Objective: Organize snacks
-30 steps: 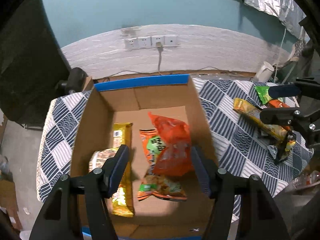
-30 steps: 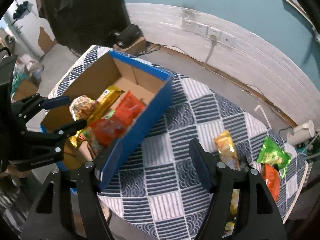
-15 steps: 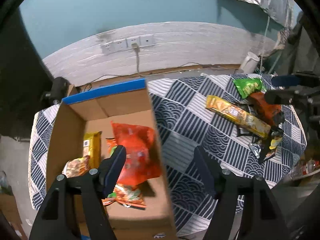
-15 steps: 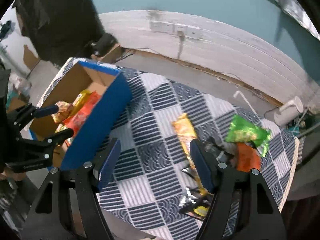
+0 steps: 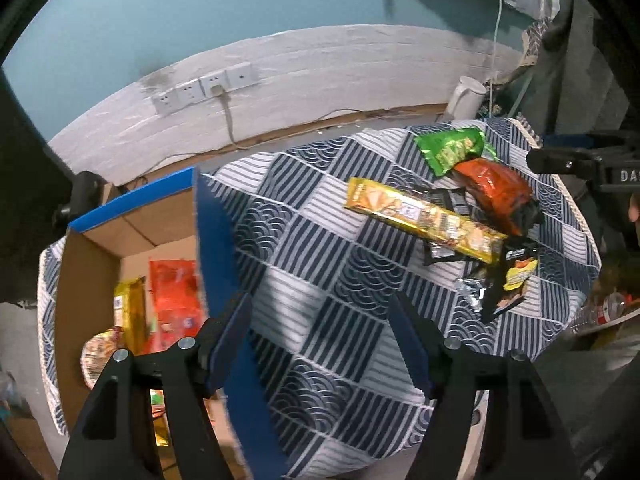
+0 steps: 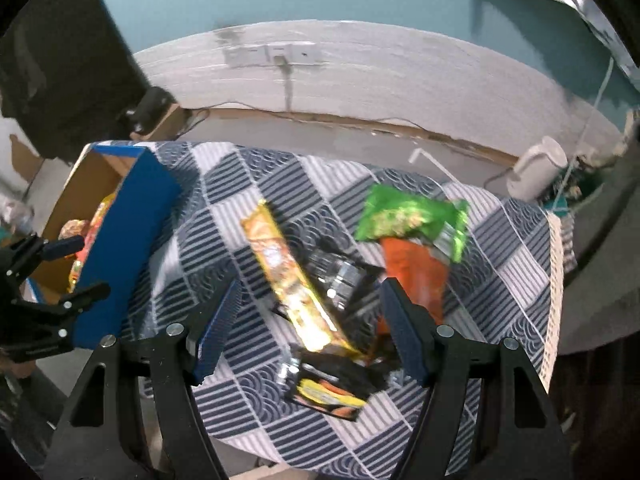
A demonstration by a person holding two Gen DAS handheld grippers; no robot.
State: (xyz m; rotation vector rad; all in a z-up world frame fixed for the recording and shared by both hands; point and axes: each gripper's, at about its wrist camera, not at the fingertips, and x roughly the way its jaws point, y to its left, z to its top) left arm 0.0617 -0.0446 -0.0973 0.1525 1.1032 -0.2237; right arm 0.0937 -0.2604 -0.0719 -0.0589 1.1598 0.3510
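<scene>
A blue cardboard box (image 5: 216, 248) stands at the table's left; it shows in the right wrist view (image 6: 120, 232) too. Inside lie a red bag (image 5: 174, 300), a yellow pack (image 5: 130, 312) and other snacks. On the cloth at the right lie a long yellow bar (image 5: 424, 220) (image 6: 288, 276), a green bag (image 5: 452, 150) (image 6: 408, 220), an orange bag (image 5: 496, 192) (image 6: 416, 276) and small dark packets (image 5: 508, 280) (image 6: 328, 384). My left gripper (image 5: 320, 340) is open and empty above the cloth beside the box. My right gripper (image 6: 310, 328) is open and empty above the yellow bar.
The table wears a blue-and-white patterned cloth (image 5: 320, 280). A white wall strip with sockets (image 5: 204, 88) and a cable runs behind. A white jug (image 5: 466, 96) (image 6: 536, 168) stands on the floor at the back right. A dark panel (image 6: 60, 60) is at the left.
Both grippers have swung right, from over the box toward the loose snacks. The left gripper now hangs over the cloth; the right one is over the yellow bar. Both stayed open.
</scene>
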